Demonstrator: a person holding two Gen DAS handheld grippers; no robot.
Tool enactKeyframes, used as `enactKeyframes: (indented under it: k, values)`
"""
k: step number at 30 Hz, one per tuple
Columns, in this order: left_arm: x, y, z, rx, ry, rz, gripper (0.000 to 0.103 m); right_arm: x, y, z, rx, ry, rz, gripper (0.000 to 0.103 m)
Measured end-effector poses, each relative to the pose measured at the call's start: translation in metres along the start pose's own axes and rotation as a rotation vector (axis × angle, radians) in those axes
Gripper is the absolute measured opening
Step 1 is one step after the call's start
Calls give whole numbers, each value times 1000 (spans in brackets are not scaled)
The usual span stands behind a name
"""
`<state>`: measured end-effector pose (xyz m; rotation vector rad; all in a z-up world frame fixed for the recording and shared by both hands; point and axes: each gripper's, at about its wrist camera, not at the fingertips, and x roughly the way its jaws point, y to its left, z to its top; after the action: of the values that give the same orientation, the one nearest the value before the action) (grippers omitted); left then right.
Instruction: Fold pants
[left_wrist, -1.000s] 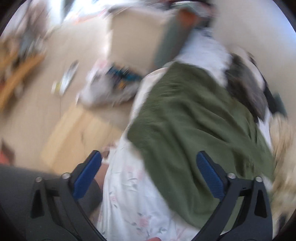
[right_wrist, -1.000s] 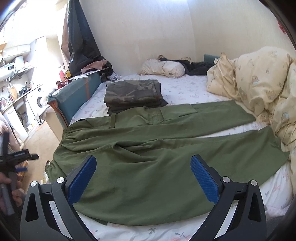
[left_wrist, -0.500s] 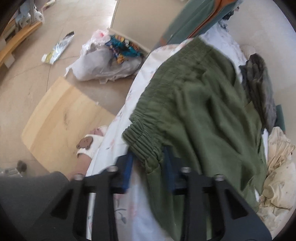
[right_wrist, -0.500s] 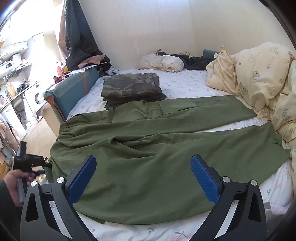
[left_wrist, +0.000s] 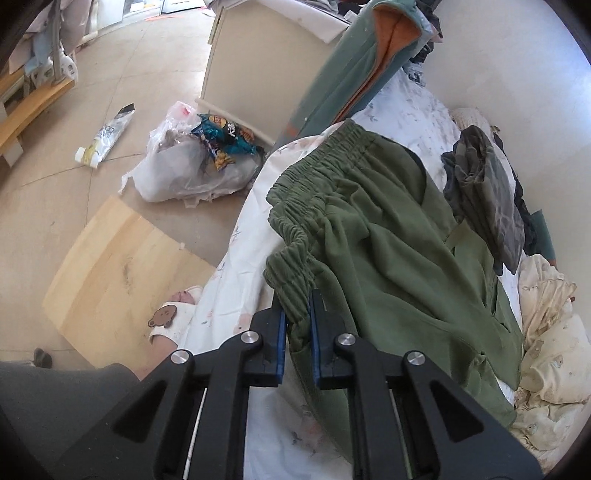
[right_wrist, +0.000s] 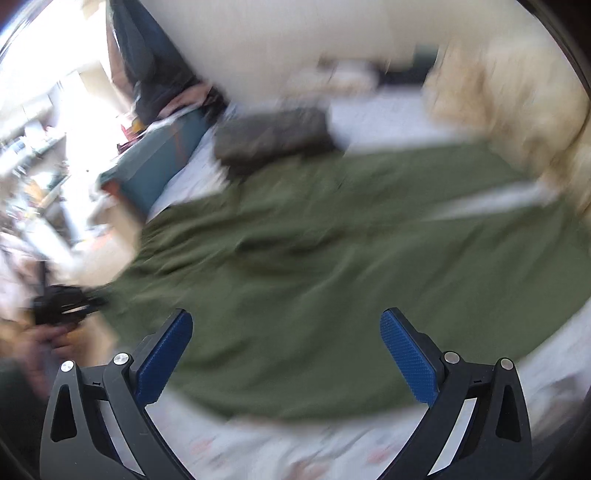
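Observation:
Olive green pants (left_wrist: 388, 236) lie spread across the bed, waistband at the bed's edge, legs running away to the right. My left gripper (left_wrist: 297, 314) is shut on the near corner of the elastic waistband and lifts it a little off the sheet. In the blurred right wrist view the pants (right_wrist: 332, 258) fill the middle. My right gripper (right_wrist: 286, 350) is open and empty, hovering above the near leg. The left gripper (right_wrist: 62, 306) shows there at the far left, at the waistband.
A folded camouflage garment (left_wrist: 487, 199) lies beyond the pants. A cream duvet (left_wrist: 546, 332) is bunched at the leg end. On the floor lie a plastic bag of rubbish (left_wrist: 192, 166) and a wooden board (left_wrist: 110, 266). A slippered foot (left_wrist: 170, 317) stands by the bed.
My left gripper closed on the waistband corner and has raised it slightly. My right gripper is moving fast, now closer to the pants; its view is blurred.

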<state>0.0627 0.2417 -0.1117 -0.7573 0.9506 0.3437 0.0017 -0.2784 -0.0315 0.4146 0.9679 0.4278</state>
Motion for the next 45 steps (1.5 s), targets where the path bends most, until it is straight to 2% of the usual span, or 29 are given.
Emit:
enactKeyframes:
  k: [2,3,5,6,7,9,11,13,18,20,21,22,23,29,33,36,37,38,40,42,45]
  values:
    - [-1,-1,-1,13,-7,18,8,25,-19,-21,190,133,89,103]
    - [-2,-1,-2,20,-9,23,8,36,-28,-33,272,183,95,102]
    - [-5,-4,-3,37,-18,41,8,55,-53,-57,432,224,28,100]
    - [-7,-7,-4,51,-22,47,8,61,-70,-65,515,227,-43,99]
    - [-8,-6,-3,56,-26,53,8,61,-84,-69,590,208,-90,98]
    - [-10,-6,-2,61,-31,59,8,53,-120,-68,748,97,-90,96]
    - [-10,-5,-2,62,-26,72,8,37,-142,-53,778,8,-166,94]
    - [-9,-2,-1,48,-17,82,8,10,-173,-34,816,-124,-285,94]
    - [-10,-7,-3,71,-25,110,8,-32,-281,-2,1067,-283,-366,92]
    - [-12,-12,-4,95,-39,118,8,-54,-307,20,1073,-318,-440,91]
    - [-14,-13,-4,102,-41,120,8,-63,-319,32,1046,-314,-506,85]
    - [-15,-15,-3,108,-40,119,8,-68,-327,37,1021,-307,-553,70]
    - [-16,-15,-2,111,-37,121,8,-77,-337,44,1013,-309,-586,66]
    - [-17,-21,-1,127,-30,157,8,-110,-389,59,1093,-363,-658,62]
    - [-15,-21,-3,121,-11,188,8,-121,-409,59,1134,-405,-681,60]
    - [-15,-20,-1,132,8,205,8,-131,-416,56,1165,-457,-714,42]
    - [-15,-21,0,139,13,209,8,-133,-416,60,1159,-472,-733,16]
    - [-15,-21,0,140,18,207,8,-137,-413,59,1159,-508,-716,0]
    - [-17,-20,2,138,21,192,8,-144,-399,68,1149,-594,-670,0]
    - [-18,-20,4,113,33,177,8,-156,-376,85,1067,-651,-656,0]
    - [-25,-24,13,94,22,162,7,-170,-358,119,961,-686,-600,0]
